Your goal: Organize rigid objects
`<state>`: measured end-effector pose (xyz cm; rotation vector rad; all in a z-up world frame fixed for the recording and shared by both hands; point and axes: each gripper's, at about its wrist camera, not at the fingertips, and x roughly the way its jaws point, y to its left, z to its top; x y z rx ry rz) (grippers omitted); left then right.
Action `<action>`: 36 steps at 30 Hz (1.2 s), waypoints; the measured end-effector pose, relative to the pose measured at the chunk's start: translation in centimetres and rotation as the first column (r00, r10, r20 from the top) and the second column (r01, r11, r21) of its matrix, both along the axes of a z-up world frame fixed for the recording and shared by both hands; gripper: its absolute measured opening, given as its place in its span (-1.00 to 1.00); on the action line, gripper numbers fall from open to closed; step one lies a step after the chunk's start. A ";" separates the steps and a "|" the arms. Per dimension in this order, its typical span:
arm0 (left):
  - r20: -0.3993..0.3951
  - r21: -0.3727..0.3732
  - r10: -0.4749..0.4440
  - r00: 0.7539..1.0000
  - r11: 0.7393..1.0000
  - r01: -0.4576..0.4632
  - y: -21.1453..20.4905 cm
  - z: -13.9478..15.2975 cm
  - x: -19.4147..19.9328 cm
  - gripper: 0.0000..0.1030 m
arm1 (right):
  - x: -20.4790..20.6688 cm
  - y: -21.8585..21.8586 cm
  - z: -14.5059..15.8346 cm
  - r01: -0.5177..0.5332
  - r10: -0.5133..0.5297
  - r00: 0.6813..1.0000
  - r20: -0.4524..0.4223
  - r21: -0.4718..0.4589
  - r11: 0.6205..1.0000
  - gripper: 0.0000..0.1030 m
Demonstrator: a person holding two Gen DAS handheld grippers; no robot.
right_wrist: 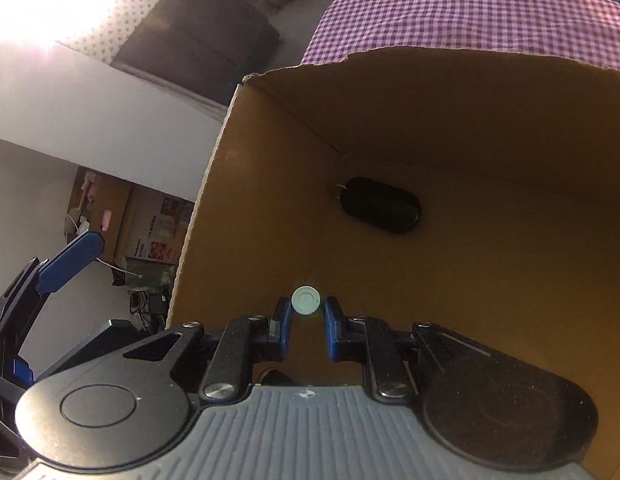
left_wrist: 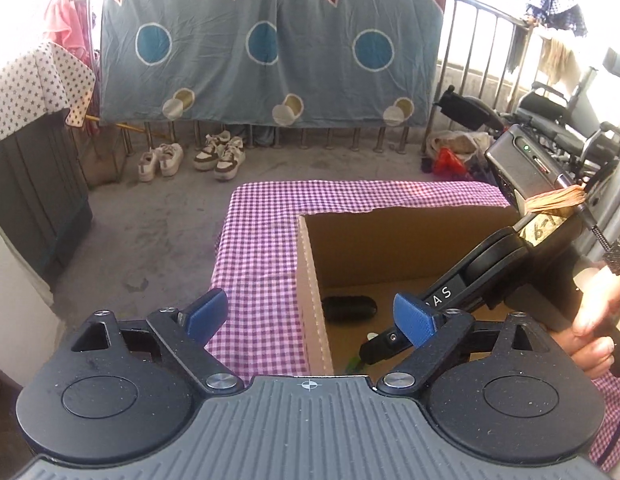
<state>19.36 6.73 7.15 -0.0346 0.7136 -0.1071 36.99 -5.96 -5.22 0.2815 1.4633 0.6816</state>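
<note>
Right hand-held gripper (left_wrist: 379, 346) body reads "AS" — perhaps partial.

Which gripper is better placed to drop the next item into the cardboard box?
Right. The right gripper is already down inside the cardboard box, with a small pale-capped item between its fingertips. The left gripper hangs open and empty above the box's left wall.

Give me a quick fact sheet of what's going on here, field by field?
Surface: checked cloth over a table
Container: open cardboard box on the cloth
Already in box: black oval case on the floor of the box
Right gripper: lowered into the box, fingers narrowly apart around a pale green round-capped item; contact unclear
Left gripper: open, empty, hovering at the box's edge
</note>
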 end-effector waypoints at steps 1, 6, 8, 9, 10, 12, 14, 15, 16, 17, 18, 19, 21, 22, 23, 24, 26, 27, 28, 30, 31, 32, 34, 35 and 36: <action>0.003 -0.003 0.005 1.000 1.000 -0.005 0.1 0.0 -0.1 0.77 | 0.0 0.3 -0.2 -0.005 0.005 1.000 -0.003 -0.013 1.000 -0.61; 0.014 -0.031 0.032 0.999 0.999 -0.032 1.2 -0.2 0.1 0.80 | 0.5 0.5 -0.2 0.021 -0.020 1.000 0.017 -0.009 1.000 -0.07; 0.014 -0.037 0.037 0.999 0.999 -0.036 1.7 -0.4 0.1 0.81 | 1.1 -0.5 0.4 0.017 -0.017 0.999 0.051 -0.004 1.000 0.17; 0.012 -0.039 0.040 0.999 0.998 -0.040 1.9 -0.5 0.2 0.81 | 0.9 -0.5 0.8 0.003 -0.003 0.998 0.064 -0.008 1.000 0.17; 0.012 -0.041 0.042 0.999 0.998 -0.042 2.1 -0.6 0.3 0.81 | 0.8 -0.5 1.1 -0.023 0.025 0.997 0.070 -0.020 1.000 0.17; 0.012 -0.047 0.044 0.999 0.998 -0.044 2.4 -0.8 0.4 0.81 | -0.1 -0.2 1.7 -0.105 0.109 0.992 0.070 -0.050 0.993 0.17; 0.011 -0.050 0.049 0.999 0.998 -0.049 2.9 -0.9 0.6 0.82 | -1.2 0.3 2.1 -0.201 0.206 0.978 0.044 -0.093 0.975 0.17; 0.011 -0.049 0.054 0.998 0.997 -0.053 3.0 -1.0 0.7 0.82 | -1.5 0.5 2.0 -0.234 0.237 0.971 0.021 -0.106 0.966 0.17; 0.010 -0.049 0.058 0.998 0.997 -0.057 3.1 -1.0 0.8 0.82 | -2.0 0.7 1.8 -0.272 0.272 0.962 -0.014 -0.121 0.955 0.17; 0.009 -0.051 0.061 0.998 0.997 -0.061 3.2 -1.1 0.8 0.82 | -2.5 1.1 1.4 -0.315 0.311 0.949 -0.051 -0.140 0.939 0.17; 0.009 -0.054 0.063 0.998 0.997 -0.063 3.3 -1.2 0.9 0.82 | -2.8 1.5 1.1 -0.355 0.346 0.935 -0.080 -0.164 0.921 0.17; 0.007 -0.058 0.064 0.998 0.996 -0.063 3.4 -1.3 0.9 0.82 | -3.1 1.9 0.8 -0.383 0.371 0.924 -0.097 -0.195 0.903 0.18; 0.004 -0.065 0.065 0.998 0.996 -0.065 3.5 -1.4 0.9 0.82 | -3.6 2.9 0.1 -0.445 0.424 0.896 -0.134 -0.267 0.855 0.18; 0.004 -0.067 0.064 0.998 0.996 -0.064 3.4 -1.5 0.8 0.82 | -3.7 3.3 -0.2 -0.468 0.443 0.884 -0.151 -0.289 0.835 0.18; 0.004 -0.069 0.062 0.998 0.996 -0.062 3.4 -1.5 0.8 0.82 | -3.7 3.7 -0.4 -0.484 0.455 0.875 -0.164 -0.309 0.819 0.18; 0.003 -0.072 0.060 0.998 0.996 -0.060 3.5 -1.5 0.8 0.82 | -3.7 4.1 -0.6 -0.498 0.466 0.867 -0.176 -0.334 0.800 0.18; 0.004 -0.076 0.057 0.998 0.995 -0.057 3.6 -1.5 0.8 0.82 | -3.6 4.8 -0.8 -0.523 0.493 0.851 -0.182 -0.372 0.767 0.30; 0.004 -0.079 0.057 0.998 0.995 -0.056 3.6 -1.6 0.7 0.82 | -3.4 5.0 -0.8 -0.525 0.498 0.849 -0.175 -0.383 0.760 0.40; 0.004 -0.081 0.057 0.998 0.995 -0.057 3.7 -1.6 0.6 0.82 | -3.3 5.3 -0.5 -0.522 0.508 0.848 -0.153 -0.414 0.746 0.41; 0.005 -0.088 0.057 0.998 0.995 -0.056 4.1 -1.5 0.8 0.82 | -3.3 5.8 0.3 -0.482 0.533 0.844 -0.058 -0.517 0.708 0.40; 0.007 -0.091 0.057 0.998 0.994 -0.056 4.2 -1.5 0.7 0.82 | -3.1 5.9 1.0 -0.438 0.530 0.848 0.007 -0.553 0.709 0.40; 0.007 -0.093 0.059 0.998 0.994 -0.058 4.3 -1.5 0.7 0.82 | -2.7 5.7 1.6 -0.408 0.506 0.862 0.032 -0.550 0.729 0.40; 0.008 -0.095 0.063 0.998 0.994 -0.062 4.5 -1.5 0.7 0.82 | -1.6 4.8 2.6 -0.379 0.432 0.902 0.007 -0.467 0.799 0.40; 0.009 -0.096 0.064 0.998 0.993 -0.063 4.6 -1.5 0.7 0.82 | -1.2 4.2 2.9 -0.365 0.382 0.923 -0.042 -0.403 0.839 0.40; 0.011 -0.098 0.068 0.998 0.993 -0.066 4.6 -1.5 0.6 0.82 | -0.7 3.6 3.0 -0.347 0.334 0.937 -0.097 -0.344 0.873 0.40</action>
